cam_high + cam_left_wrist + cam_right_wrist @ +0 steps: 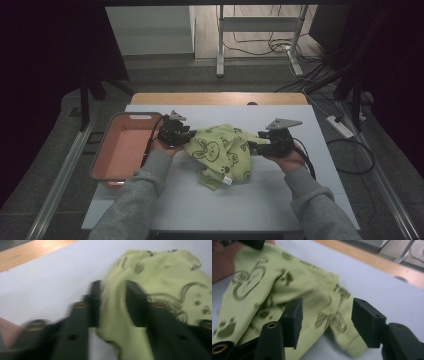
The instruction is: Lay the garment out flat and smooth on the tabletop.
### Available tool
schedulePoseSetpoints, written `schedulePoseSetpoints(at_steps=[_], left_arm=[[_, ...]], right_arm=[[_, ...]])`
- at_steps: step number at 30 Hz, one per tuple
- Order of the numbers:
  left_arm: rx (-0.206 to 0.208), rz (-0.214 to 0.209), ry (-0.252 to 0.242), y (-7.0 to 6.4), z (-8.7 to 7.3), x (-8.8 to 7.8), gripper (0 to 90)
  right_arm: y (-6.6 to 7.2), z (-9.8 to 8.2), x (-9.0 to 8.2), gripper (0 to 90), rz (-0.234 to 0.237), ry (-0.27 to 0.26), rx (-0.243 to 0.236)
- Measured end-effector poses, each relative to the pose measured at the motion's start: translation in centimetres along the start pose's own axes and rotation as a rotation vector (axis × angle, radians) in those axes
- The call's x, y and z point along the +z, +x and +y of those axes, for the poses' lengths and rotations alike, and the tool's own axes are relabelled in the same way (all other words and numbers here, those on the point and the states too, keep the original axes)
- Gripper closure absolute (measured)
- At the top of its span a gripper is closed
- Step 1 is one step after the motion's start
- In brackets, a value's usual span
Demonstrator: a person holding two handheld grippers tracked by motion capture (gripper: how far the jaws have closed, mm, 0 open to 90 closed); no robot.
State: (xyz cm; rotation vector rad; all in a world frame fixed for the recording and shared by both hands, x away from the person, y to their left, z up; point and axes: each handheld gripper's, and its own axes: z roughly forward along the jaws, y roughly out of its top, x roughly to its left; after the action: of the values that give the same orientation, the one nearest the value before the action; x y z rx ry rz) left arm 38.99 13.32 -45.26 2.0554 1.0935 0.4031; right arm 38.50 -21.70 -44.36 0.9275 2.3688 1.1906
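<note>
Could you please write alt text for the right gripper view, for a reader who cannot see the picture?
A crumpled green cloth with dark cartoon prints lies on a white table, and part of it sits between the two black fingers of the right gripper, which stand apart and do not press it. A wooden table edge runs behind.

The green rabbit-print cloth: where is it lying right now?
In the high view the green cloth lies crumpled mid-table on the white mat, between the left gripper and right gripper, right of the pink tray.
</note>
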Motion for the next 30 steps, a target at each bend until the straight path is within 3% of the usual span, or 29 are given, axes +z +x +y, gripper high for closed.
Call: schedulePoseSetpoints(at_steps=[2, 4, 9, 13, 17, 22, 26, 30], left_arm=[[0.015, -0.003, -0.037, -0.5, 0.0, -1.0, 44.8], [0.011, -0.045, -0.062, -0.8, 0.0, -2.0, 37.0], [0.066, -0.202, -0.065, -3.1, -0.5, -3.0, 33.5], [0.109, -0.257, -0.024, -5.3, -1.3, -2.4, 30.3], [0.103, -0.284, 0.025, -6.7, -2.0, -1.3, 27.1], [0.100, -0.261, 0.083, -8.1, -2.4, 0.3, 20.8], [0.095, -0.257, 0.123, -8.8, -2.8, 1.6, 15.7], [0.121, -0.235, 0.158, -9.6, -3.0, 2.4, 13.6]], right_arm=[[0.3, -0.9, -0.3, 39.5, 0.011, 0.014, -0.003], [0.5, -1.7, -0.7, 38.7, 0.020, 0.022, -0.004], [0.9, -3.0, -1.2, 37.2, 0.032, 0.043, -0.002], [1.1, -3.7, -1.4, 36.7, 0.043, 0.050, 0.016], [1.7, -4.3, -1.1, 35.7, 0.056, 0.069, 0.017], [2.5, -5.2, -0.3, 34.5, 0.078, 0.101, 0.014], [2.6, -5.5, 0.7, 33.7, 0.095, 0.121, 0.037], [3.1, -5.7, 1.6, 31.9, 0.111, 0.143, 0.038]])
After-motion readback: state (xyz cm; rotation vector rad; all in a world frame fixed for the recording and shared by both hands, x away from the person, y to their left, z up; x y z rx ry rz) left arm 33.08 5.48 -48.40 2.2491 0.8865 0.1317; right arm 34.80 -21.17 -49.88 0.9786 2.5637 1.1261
